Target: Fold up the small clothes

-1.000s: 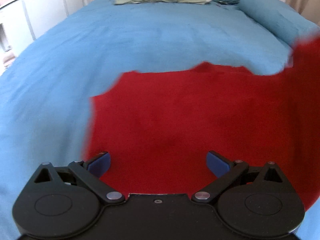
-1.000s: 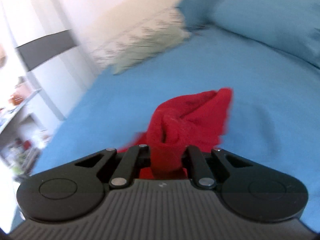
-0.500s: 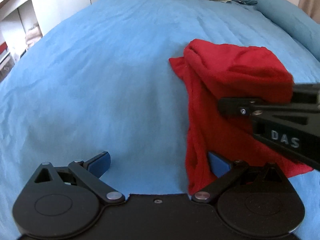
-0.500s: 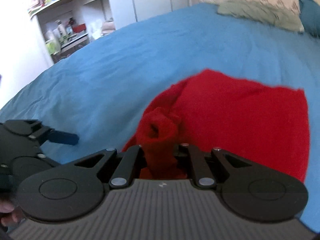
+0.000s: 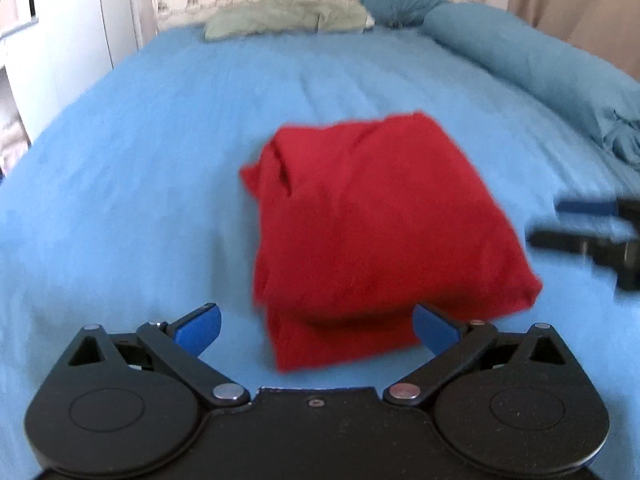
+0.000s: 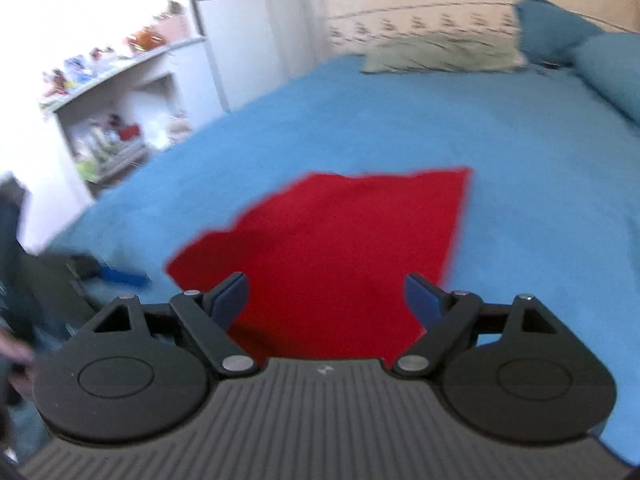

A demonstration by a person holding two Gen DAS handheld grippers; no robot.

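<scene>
- Two hand-held grippers, left (image 5: 316,326) and right (image 6: 326,300), gape wide, holding nothing; the right's jaws have just been opening.
- Folded red cloth (image 5: 372,232) lies mid-bed (image 5: 140,160).

My left camera sat behind my left gripper (image 5: 316,330), angled down at the bed (image 5: 120,200), with the red cloth (image 5: 376,232) close ahead. My right camera looked past my right gripper (image 6: 326,300) from the cloth's (image 6: 340,240) other side. Both views shared the cloth, the bed and the pillows (image 5: 280,20), and each caught the other gripper at its edge.
</scene>
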